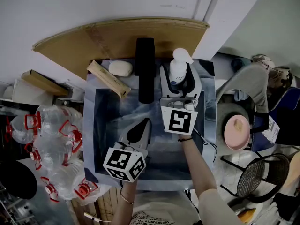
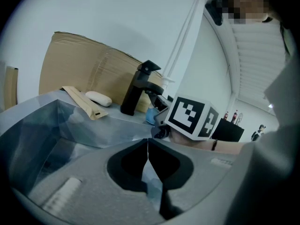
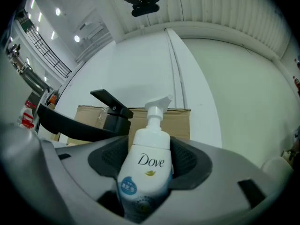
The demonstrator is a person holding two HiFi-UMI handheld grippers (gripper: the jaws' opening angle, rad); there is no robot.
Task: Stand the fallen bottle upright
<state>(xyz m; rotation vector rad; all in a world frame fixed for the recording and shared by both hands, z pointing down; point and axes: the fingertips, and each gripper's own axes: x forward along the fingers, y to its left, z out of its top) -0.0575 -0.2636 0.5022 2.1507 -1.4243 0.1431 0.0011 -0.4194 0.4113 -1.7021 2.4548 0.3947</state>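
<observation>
Bottle (image 3: 144,161) is clamped between the jaws of your right gripper (image 1: 179,76). The pads press its white body on both sides, and its pump end is uppermost. It is at the back right of the sink (image 1: 93,125), just right of the black tap (image 1: 145,69). Whether its base touches the sink you cannot tell. Your left gripper (image 1: 143,125) hangs over the sink's middle, jaws closed together on nothing, well apart from the bottle.
</observation>
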